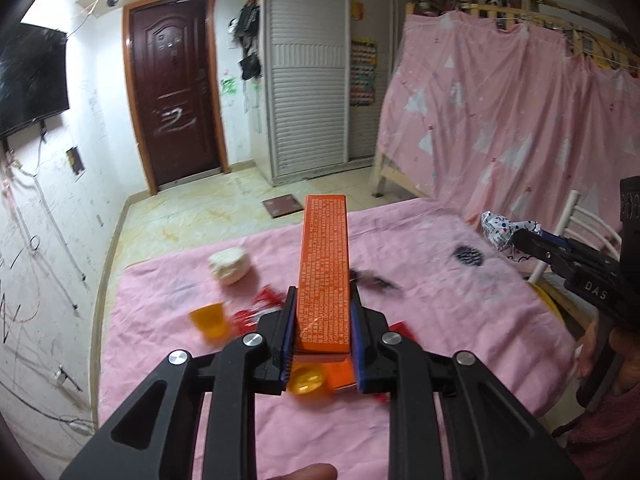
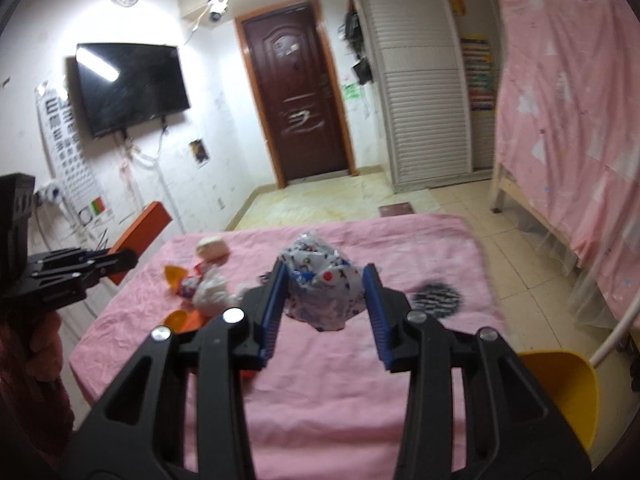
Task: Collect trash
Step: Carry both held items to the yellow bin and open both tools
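My left gripper (image 1: 322, 294) is shut on a long orange box (image 1: 325, 248) that sticks out forward above the pink-covered table (image 1: 440, 320). My right gripper (image 2: 325, 270) is shut on a crumpled white wrapper with coloured dots (image 2: 320, 296), held above the table. In the left wrist view the right gripper (image 1: 516, 236) and the wrapper (image 1: 496, 228) show at the right. In the right wrist view the left gripper (image 2: 128, 258) and the orange box (image 2: 140, 228) are at the left. On the cloth lie a white crumpled ball (image 1: 230, 266), orange cups (image 1: 208, 320), red wrappers (image 1: 264, 300) and a black scrap (image 1: 376, 280).
A yellow chair (image 2: 560, 392) stands at the table's right side, with a white chair back (image 1: 576, 224) nearby. A bunk bed behind a pink curtain (image 1: 500, 120) is to the right. A dark door (image 1: 176, 96), a louvred wardrobe (image 1: 308, 92) and a wall TV (image 2: 132, 88) lie beyond.
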Demonstrator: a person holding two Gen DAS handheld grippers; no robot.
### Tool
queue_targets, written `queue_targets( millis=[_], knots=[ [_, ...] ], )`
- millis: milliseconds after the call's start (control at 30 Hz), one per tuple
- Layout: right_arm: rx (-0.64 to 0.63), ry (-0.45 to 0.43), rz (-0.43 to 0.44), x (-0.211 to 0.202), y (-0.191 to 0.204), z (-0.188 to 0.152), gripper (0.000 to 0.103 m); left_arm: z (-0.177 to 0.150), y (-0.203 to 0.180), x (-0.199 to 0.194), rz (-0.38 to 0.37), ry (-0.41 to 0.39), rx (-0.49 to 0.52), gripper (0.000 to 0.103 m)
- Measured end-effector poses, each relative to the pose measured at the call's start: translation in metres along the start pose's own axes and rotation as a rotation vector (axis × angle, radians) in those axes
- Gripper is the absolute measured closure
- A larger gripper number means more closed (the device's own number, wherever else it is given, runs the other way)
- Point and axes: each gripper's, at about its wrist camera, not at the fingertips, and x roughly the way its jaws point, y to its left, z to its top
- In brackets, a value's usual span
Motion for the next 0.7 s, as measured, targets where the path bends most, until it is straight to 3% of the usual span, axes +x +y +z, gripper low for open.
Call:
queue_targets(
  millis=[400, 700],
  knots=[
    [0.11, -0.051, -0.163, -0.055, -0.092, -0.018, 0.066, 0.015, -0.105, 0.019, -0.106, 0.003, 0.143, 0.087],
    [0.189, -0.081, -0.206, -0.083, -0.141, -0.03, 0.066, 0.017, -0.168, 0.032, -0.176, 0.024, 0.213, 0.087]
  ],
)
